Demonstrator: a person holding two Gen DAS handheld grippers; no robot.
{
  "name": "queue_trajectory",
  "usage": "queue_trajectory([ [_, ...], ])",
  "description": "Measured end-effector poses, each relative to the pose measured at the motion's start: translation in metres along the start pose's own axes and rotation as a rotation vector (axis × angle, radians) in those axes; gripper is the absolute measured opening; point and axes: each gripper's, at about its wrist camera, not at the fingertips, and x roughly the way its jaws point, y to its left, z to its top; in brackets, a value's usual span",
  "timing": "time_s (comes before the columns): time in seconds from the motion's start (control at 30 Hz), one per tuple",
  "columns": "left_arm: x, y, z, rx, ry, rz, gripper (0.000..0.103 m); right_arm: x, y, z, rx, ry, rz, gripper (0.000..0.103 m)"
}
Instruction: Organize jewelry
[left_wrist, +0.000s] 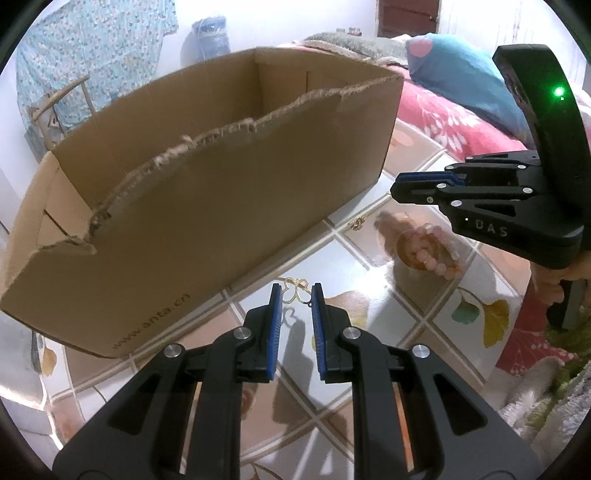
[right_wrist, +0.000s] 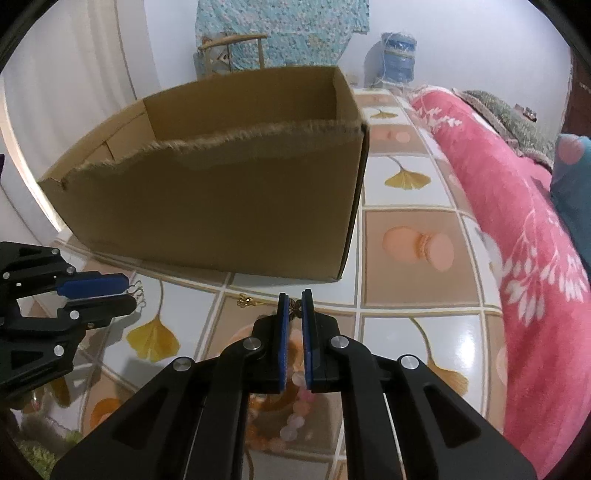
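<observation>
Holding one piece of jewelry in each gripper, you worked over a tiled top beside a cardboard box.

- Left gripper (left_wrist: 295, 295): jaws drawn close, pinching a gold butterfly piece (left_wrist: 293, 291) at the very tips. Blue pads (left_wrist: 275, 332) faced each other with a narrow gap behind the tips. From the right wrist view this gripper sat at the left edge with thin wire hooks (right_wrist: 137, 293) showing just past its tips.
- Right gripper (right_wrist: 294, 306): jaws pressed nearly together on a small dark butterfly charm (right_wrist: 294, 308), caught at the tips. In the left wrist view it reached in from the right, tips closed, held by your hand (left_wrist: 557, 284) at the handle.
- Box (left_wrist: 229, 192): open-topped, near wall torn along a ragged edge, standing on the tiles just beyond both grippers. Its contents could not be seen.
- Gold item (right_wrist: 245, 302): small, lying loose on the tiles between the two grippers, close to the box's foot. Its kind could not be told.
- Bead bracelet (left_wrist: 436, 254): pale pink, lying on the tiles under the right gripper, apart from the box.
- Tiled top (right_wrist: 406, 332): glossy, printed with ginkgo leaves and macarons.
- Pink blanket (right_wrist: 517, 221): flowered, lying along the right side of the top.
</observation>
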Motion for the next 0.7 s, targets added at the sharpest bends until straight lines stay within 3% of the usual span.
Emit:
queue_trajectory([
  [0.2, -0.034, -0.005, 0.005, -0.003, -0.086, -0.022, 0.015, -0.04, 0.001, 0.009, -0.001, -0.07, 0.028, 0.007],
  [0.43, -0.085, -0.003, 0.033, 0.011, -0.243, -0.013, 0.015, -0.086, 0.012, 0.041, -0.044, -0.217, 0.095, 0.007],
  [0.53, -0.09, 0.006, 0.052, 0.032, -0.294, 0.047, 0.015, -0.084, 0.017, 0.061, -0.075, -0.257, 0.124, 0.007],
  [0.7, -0.06, 0.032, 0.082, -0.02, -0.247, 0.074, 0.015, -0.047, 0.02, 0.101, -0.086, -0.21, 0.183, 0.007],
])
